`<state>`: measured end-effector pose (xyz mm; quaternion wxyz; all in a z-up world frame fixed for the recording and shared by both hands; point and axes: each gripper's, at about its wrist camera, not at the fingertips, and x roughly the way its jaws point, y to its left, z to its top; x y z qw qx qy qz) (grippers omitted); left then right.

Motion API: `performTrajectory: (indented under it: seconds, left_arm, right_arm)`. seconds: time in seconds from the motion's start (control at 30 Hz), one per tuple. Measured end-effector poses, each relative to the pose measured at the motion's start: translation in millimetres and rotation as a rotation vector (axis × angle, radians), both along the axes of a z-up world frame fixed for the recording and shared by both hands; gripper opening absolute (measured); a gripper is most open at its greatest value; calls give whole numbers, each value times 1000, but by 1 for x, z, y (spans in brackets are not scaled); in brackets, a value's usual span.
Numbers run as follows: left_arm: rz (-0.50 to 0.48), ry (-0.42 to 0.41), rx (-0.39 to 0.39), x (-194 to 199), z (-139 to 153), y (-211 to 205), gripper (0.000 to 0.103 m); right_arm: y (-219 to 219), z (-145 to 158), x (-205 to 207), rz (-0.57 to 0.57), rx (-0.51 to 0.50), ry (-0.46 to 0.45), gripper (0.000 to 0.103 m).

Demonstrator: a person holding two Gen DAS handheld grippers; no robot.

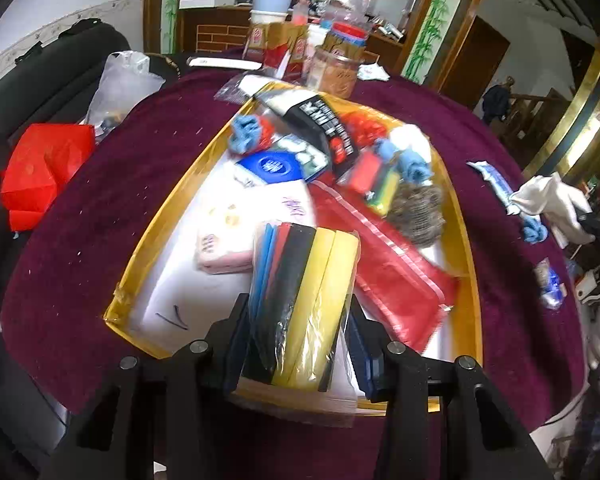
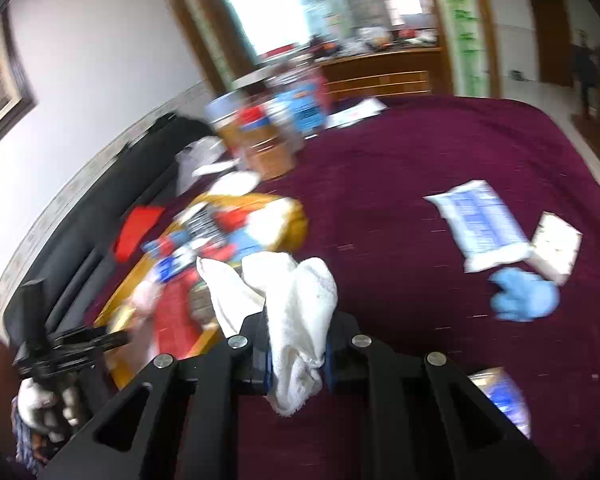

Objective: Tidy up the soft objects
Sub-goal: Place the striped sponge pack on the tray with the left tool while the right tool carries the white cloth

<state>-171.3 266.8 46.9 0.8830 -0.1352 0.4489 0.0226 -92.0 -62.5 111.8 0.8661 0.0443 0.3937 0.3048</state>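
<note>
My left gripper (image 1: 300, 320) is shut on a plastic-wrapped pack of sponges (image 1: 300, 300) in blue, red, black and yellow, held over the near end of a yellow-rimmed tray (image 1: 168, 208). The tray holds several soft items, among them a red zip pouch (image 1: 388, 272), a steel scourer (image 1: 418, 212) and blue cloths (image 1: 246, 130). My right gripper (image 2: 298, 344) is shut on a white towel (image 2: 296, 300), which hangs above the purple tablecloth (image 2: 400, 160) just right of the tray (image 2: 296, 216). The left gripper (image 2: 60, 344), held by a gloved hand, shows at the lower left.
On the cloth to the right lie a blue cloth (image 2: 524, 296), a blue-and-white packet (image 2: 480, 224), a small box (image 2: 556, 248) and another packet (image 2: 500, 396). Jars and boxes (image 1: 336, 68) stand at the table's far side. A red bag (image 1: 40, 172) and a clear bag (image 1: 120, 84) sit on the left.
</note>
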Motion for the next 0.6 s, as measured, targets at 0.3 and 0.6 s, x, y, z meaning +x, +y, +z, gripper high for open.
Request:
performTrajectory:
  seconds: [0.3, 0.6]
  left_arm:
    - [81, 74, 76, 20, -28, 12, 61]
    - [128, -98, -79, -20, 5, 33, 69]
  right_arm:
    - [130, -12, -53, 273, -88, 38, 18]
    - [215, -62, -83, 441, -354, 88, 18]
